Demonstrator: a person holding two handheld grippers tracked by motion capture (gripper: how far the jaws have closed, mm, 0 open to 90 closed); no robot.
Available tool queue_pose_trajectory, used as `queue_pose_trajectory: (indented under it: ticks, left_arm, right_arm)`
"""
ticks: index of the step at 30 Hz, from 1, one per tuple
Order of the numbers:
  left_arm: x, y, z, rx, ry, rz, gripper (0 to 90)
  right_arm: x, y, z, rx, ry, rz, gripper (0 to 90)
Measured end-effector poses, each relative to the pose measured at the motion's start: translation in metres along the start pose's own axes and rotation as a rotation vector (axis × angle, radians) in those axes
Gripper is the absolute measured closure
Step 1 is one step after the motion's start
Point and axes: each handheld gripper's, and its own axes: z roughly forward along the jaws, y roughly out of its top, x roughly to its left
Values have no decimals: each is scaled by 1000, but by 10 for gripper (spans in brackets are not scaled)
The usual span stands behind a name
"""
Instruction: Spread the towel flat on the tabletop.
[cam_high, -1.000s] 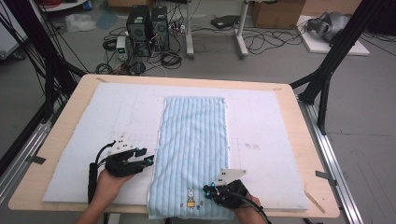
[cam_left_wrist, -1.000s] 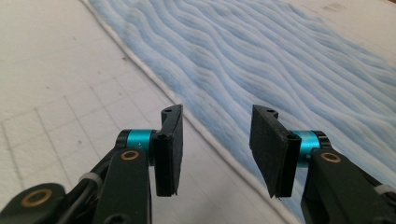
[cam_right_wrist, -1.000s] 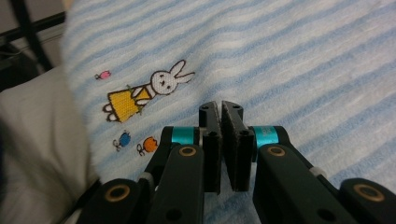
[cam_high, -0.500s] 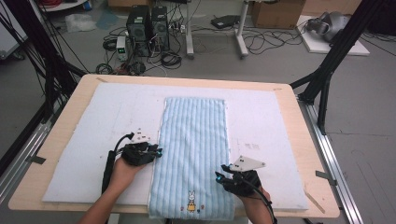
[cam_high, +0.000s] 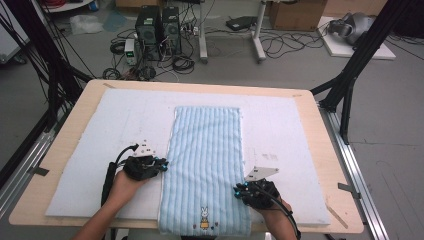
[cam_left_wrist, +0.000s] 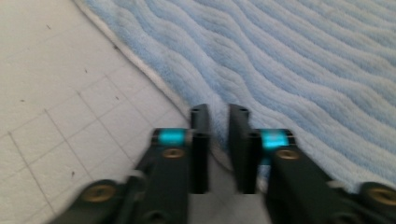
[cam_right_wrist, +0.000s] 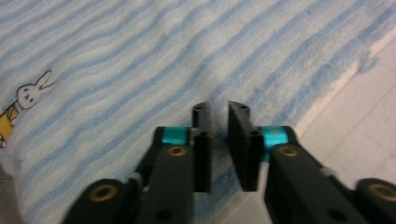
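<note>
Blue striped towel (cam_high: 206, 172) lay lengthwise on the white mat (cam_high: 90, 150), left gripper (cam_high: 161, 165) at the towel's left edge, jaws narrowly parted, having just opened, right gripper (cam_high: 239, 191) at its right edge, jaws narrowly parted, having just closed, pinch on the edge unclear

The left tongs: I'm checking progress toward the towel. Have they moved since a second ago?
Yes. The left tongs have moved away from the table's near edge and rightward, reaching the striped towel's left edge.
</note>
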Motion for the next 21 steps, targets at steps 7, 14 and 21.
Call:
queue_pose_trajectory:
  ticks: [7, 14, 21]
  left_arm:
    - [22, 14, 0, -138, 56, -44, 540]
    - [39, 20, 10, -173, 46, -109, 487]
    - [48, 24, 8, -221, 13, -134, 412]
  right_arm:
    - [-38, 21, 7, -171, -147, 68, 723]
    - [-61, 40, 47, -87, -182, 44, 759]
    - [-56, 38, 37, -7, -219, -24, 813]
